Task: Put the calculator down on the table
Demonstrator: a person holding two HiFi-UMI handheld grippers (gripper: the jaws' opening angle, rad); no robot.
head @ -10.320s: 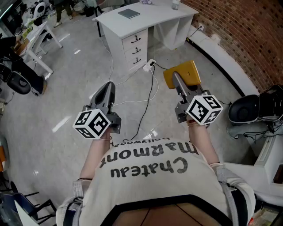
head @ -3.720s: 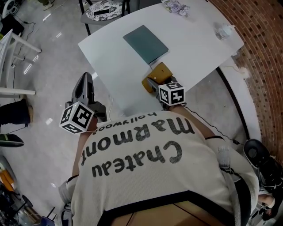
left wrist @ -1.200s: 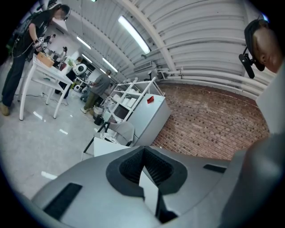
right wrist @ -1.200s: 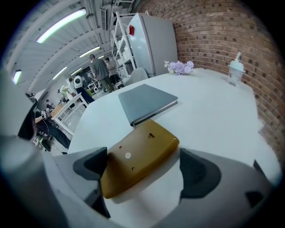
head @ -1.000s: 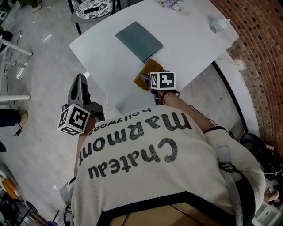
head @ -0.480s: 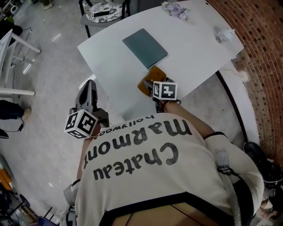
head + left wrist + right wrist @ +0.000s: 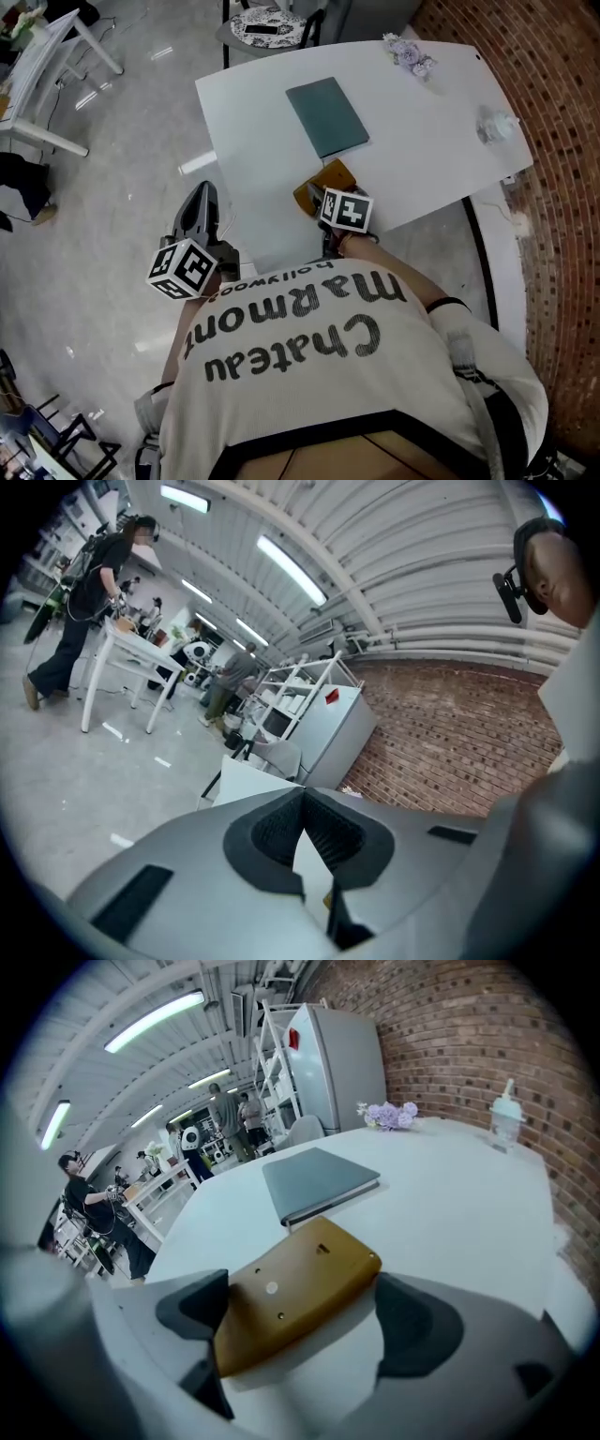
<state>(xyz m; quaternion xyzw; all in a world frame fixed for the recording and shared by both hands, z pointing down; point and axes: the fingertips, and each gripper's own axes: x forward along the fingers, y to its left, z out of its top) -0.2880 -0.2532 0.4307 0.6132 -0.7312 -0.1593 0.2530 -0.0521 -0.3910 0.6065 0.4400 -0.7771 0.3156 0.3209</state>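
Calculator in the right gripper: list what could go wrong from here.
1. The calculator is held askew by the right gripper, one end seemingly raised off the table; on release it may drop or pivot.
2. The head view shows it close to the table's near edge, so a slide toward the person could tip it off.
3. The green notebook lies just beyond it; pushing forward may bump it.

The calculator (image 7: 292, 1296), mustard-yellow with its plain, screw-holed back facing up, lies skewed between the jaws of the right gripper (image 7: 305, 1318). Both pads touch it, at the near edge of the white counter (image 7: 450, 1204).
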